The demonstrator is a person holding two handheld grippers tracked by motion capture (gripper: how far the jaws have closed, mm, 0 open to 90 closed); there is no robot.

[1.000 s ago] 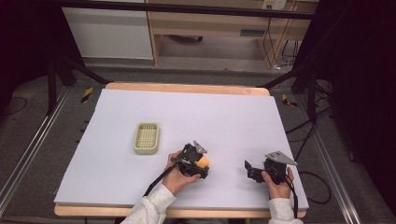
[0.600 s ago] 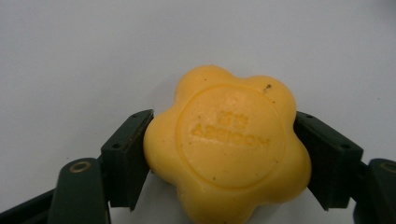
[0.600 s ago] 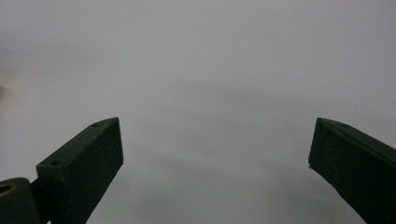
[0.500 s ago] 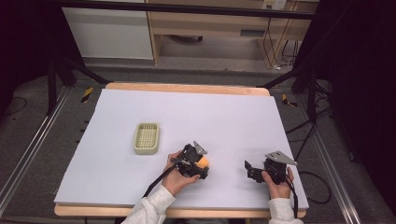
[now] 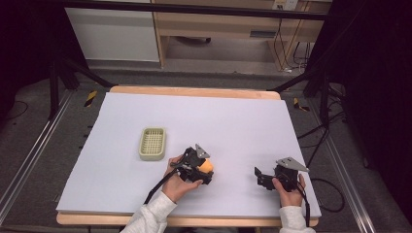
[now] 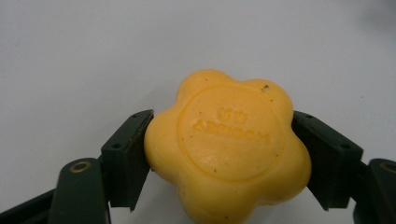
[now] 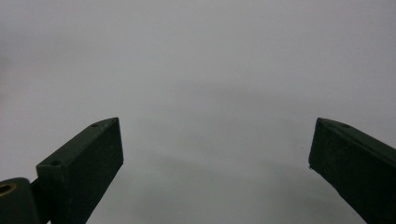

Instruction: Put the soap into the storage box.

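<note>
— Nothing much has shifted since a second ago, has it?

— Hardly. From the high view, both hands sit where they were on the white counter [image 5: 243,121]. The left tool [image 5: 208,171] is near the front edge, just right of the pale green tray [image 5: 152,143], which lies apart from it. An orange soap [image 5: 206,166] shows at its tip.

— And the right tool [image 5: 259,175]?

— Well apart, toward the front right corner, held low over the counter, grey plate on top.

— What does the left gripper view give?

— The left tool [image 6: 224,149] has its jaws pressed against both sides of the soap [image 6: 227,144], a flower-shaped yellow-orange bar with a stamped round centre and a few dark specks. It is clamped just over the white surface; whether it touches the surface, I cannot tell.

— The right gripper view?

— The right tool [image 7: 215,144] has its jaws spread wide with nothing between them, white counter beyond.
</note>
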